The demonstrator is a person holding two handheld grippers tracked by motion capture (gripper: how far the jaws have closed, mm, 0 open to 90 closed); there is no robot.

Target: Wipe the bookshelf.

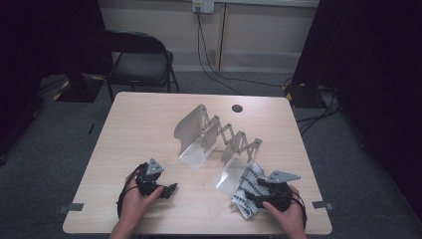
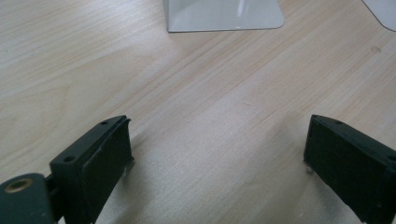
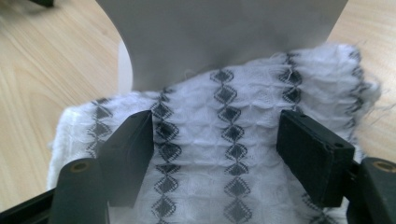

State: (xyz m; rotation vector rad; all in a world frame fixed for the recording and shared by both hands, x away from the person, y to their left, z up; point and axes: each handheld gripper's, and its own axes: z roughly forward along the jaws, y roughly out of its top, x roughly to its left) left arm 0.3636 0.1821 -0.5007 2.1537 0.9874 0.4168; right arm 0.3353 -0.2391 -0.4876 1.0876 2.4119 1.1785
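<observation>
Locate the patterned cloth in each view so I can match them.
High view: the patterned cloth lies lower right, against the right gripper.
Left gripper view: not in it.
Right gripper view: the cloth spreads across the centre and bottom, under open jaws.
Shared landmark: grey metal plate at the cloth's far edge.

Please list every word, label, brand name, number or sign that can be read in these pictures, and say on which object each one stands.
There is no readable text.
The folded cloth carries only rows of dark diamonds, no letters.
The metal expanding rack, the wooden table and the black jaws of both grippers carry no marking.
The wall socket is too small to read.
</observation>
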